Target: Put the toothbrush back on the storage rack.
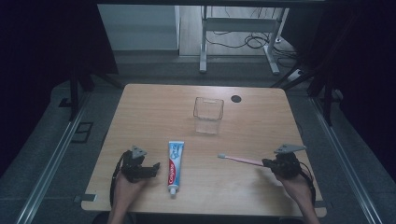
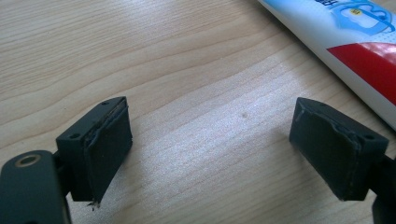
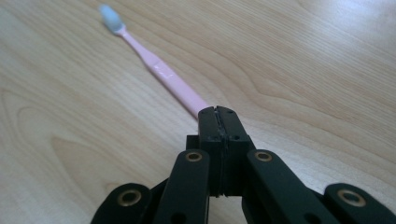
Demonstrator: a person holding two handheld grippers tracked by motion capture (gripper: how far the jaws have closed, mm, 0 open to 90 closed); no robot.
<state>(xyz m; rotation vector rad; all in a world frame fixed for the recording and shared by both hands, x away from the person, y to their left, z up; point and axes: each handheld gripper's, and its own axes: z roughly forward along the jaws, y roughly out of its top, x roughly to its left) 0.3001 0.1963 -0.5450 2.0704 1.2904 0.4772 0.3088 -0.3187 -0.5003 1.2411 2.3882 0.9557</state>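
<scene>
Light wood-grain table [image 1: 140,107], rounded corners, a dark round grommet [image 1: 236,98] near its far edge. A clear plastic cup [image 1: 208,115] stands upright on it, past the middle. A toothpaste tube [image 1: 174,166] lies flat nearer the front, cap toward the front edge.

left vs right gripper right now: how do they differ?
The left gripper has its jaws wide apart with nothing between them; the right gripper is shut on the pink toothbrush handle's end. The left sits beside the toothpaste tube; the right is at the table's right side. Both are hand-held.
</scene>
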